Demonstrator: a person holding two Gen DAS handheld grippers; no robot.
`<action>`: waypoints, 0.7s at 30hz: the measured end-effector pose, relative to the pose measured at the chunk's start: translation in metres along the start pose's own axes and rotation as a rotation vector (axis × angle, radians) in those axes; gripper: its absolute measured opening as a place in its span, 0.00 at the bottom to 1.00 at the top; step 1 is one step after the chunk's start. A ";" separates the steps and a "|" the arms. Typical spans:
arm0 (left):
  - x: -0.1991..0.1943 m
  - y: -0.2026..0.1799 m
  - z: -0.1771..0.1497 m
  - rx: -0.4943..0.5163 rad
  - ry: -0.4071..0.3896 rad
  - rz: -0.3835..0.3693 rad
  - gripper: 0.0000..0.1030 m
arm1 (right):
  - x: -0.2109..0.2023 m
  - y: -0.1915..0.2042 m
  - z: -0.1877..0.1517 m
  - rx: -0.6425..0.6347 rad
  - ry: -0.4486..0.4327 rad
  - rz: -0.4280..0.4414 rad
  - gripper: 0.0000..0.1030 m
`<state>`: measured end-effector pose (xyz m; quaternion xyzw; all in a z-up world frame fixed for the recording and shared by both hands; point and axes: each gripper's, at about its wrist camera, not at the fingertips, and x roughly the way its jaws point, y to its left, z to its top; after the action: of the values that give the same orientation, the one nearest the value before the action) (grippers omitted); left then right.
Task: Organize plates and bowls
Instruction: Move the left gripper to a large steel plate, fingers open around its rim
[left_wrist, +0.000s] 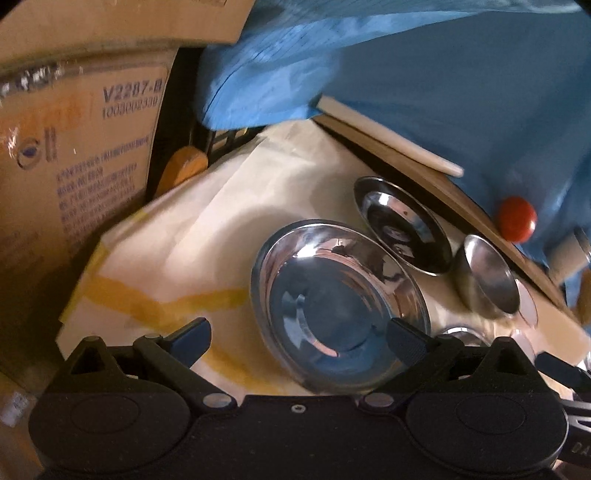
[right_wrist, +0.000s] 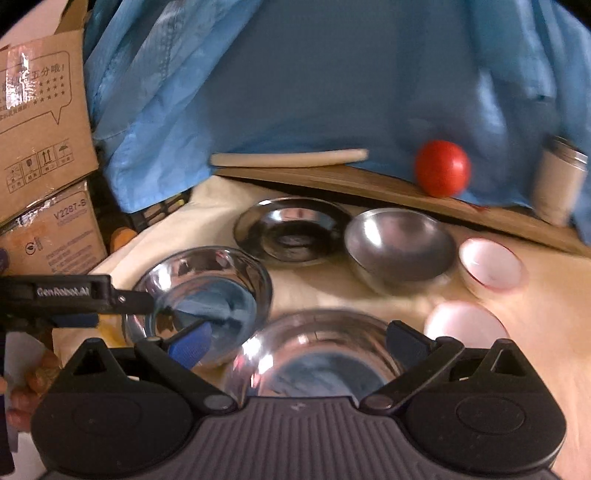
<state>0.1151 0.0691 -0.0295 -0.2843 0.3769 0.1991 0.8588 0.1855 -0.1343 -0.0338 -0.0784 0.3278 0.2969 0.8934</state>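
Bowls sit ahead of my spread jaws: glass bowl (left_wrist: 340, 306) before left gripper (left_wrist: 299, 339), steel bowl (right_wrist: 314, 358) between right gripper's (right_wrist: 299, 341) fingers, ungripped.

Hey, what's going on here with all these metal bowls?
A person holds a gripper in each hand over a cloth-covered table of steel dishes. The left gripper is open around the rim of a shiny bowl. The right gripper hangs open above another bowl, gripping nothing. A plate, a matte bowl and two small white dishes sit untouched.
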 end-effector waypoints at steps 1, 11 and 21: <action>0.004 -0.001 0.001 -0.017 0.007 0.007 0.94 | 0.007 -0.001 0.006 -0.015 0.010 0.022 0.99; 0.024 -0.003 0.001 -0.128 0.038 0.076 0.76 | 0.069 -0.004 0.039 -0.054 0.134 0.169 0.77; 0.032 -0.008 0.003 -0.169 0.030 0.096 0.57 | 0.112 -0.002 0.049 -0.062 0.246 0.238 0.63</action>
<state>0.1413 0.0690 -0.0494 -0.3400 0.3847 0.2670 0.8156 0.2815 -0.0655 -0.0667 -0.1025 0.4325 0.3988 0.8022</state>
